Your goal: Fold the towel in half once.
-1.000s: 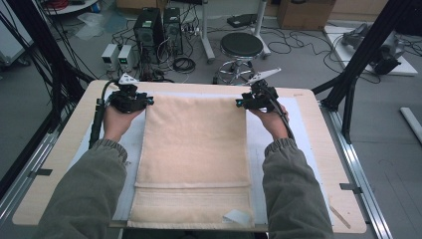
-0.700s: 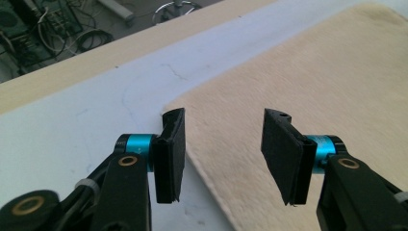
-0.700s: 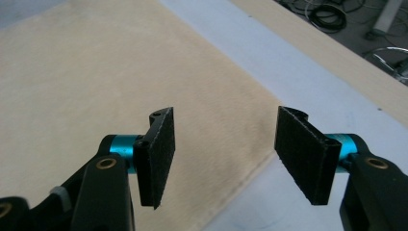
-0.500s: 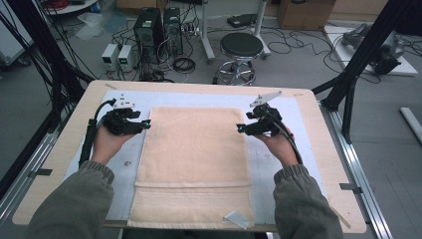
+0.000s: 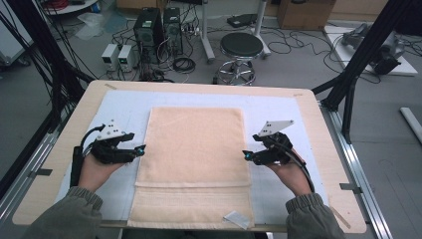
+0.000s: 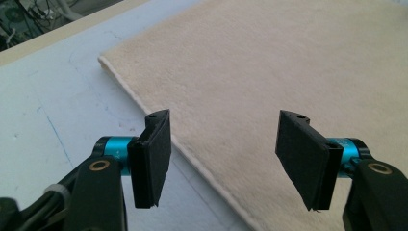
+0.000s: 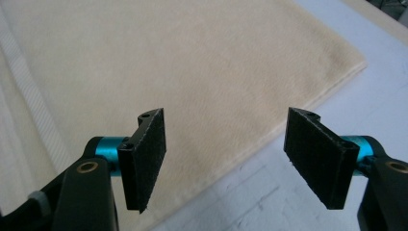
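A light wooden table (image 5: pixel 326 149) with rounded corners carries a pale blue-white mat (image 5: pixel 124 107) that covers most of its top and leaves a bare wooden margin along the far edge and both sides. A cream towel (image 5: pixel 194 164) lies flat on the middle of the mat, its long sides running from the far edge toward the near one, with a woven band across it close to its near end. A small clear plastic scrap (image 5: pixel 237 218) rests at the towel's near right corner.

Olive-green sleeves (image 5: pixel 64 219) are worn. Black jaws with teal collars and brass screws are seen on each gripper (image 6: pixel 223 159); grey three-cornered plates (image 5: pixel 112 130) are mounted on top.
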`<state>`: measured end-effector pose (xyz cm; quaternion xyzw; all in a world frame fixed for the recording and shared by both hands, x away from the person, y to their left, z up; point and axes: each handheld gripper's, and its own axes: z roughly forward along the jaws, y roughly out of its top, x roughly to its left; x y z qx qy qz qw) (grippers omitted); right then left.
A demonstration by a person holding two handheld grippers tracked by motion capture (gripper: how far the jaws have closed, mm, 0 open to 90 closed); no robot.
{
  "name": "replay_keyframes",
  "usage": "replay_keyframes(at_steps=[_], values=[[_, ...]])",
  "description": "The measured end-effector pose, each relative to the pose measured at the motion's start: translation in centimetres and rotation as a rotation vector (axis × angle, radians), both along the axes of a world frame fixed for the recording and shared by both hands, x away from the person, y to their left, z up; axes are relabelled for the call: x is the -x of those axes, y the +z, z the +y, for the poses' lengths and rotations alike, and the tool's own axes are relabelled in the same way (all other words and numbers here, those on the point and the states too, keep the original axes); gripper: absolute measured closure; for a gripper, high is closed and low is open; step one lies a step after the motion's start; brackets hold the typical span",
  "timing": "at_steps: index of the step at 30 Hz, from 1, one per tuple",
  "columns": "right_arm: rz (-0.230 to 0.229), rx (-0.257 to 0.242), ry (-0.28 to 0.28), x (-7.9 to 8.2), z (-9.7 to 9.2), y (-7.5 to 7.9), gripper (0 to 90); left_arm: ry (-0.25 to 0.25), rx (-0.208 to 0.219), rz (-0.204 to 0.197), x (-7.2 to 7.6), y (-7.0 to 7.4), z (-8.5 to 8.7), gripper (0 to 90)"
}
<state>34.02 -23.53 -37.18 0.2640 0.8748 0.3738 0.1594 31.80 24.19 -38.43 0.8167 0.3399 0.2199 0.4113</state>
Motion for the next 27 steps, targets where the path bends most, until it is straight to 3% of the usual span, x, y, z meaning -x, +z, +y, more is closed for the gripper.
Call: replay_keyframes(at_steps=[5, 16, 21, 23, 27], values=[[0.005, -0.027, 0.018, 1.6, -0.3, -1.4, 31.2, -0.049, -0.002, 0.006, 1.8, -0.8, -0.5, 37.2], [0.041, 0.01, 0.093, 3.0, 1.5, -4.4, 36.4, -0.1, -0.006, 0.062, 3.7, -3.4, -0.9, 45.9], [0.076, 0.026, 0.121, 2.9, 2.1, -5.7, 44.8, -0.133, -0.021, 0.107, 3.5, -4.5, -1.1, 53.1], [0.1, 0.05, 0.132, 2.8, 2.2, -6.1, 48.8, -0.153, -0.037, 0.124, 3.4, -4.9, -1.3, 58.6], [0.12, 0.03, 0.156, 2.6, 2.2, -6.1, 62.2, -0.181, -0.063, 0.128, 3.3, -5.0, -1.7, 73.1]])
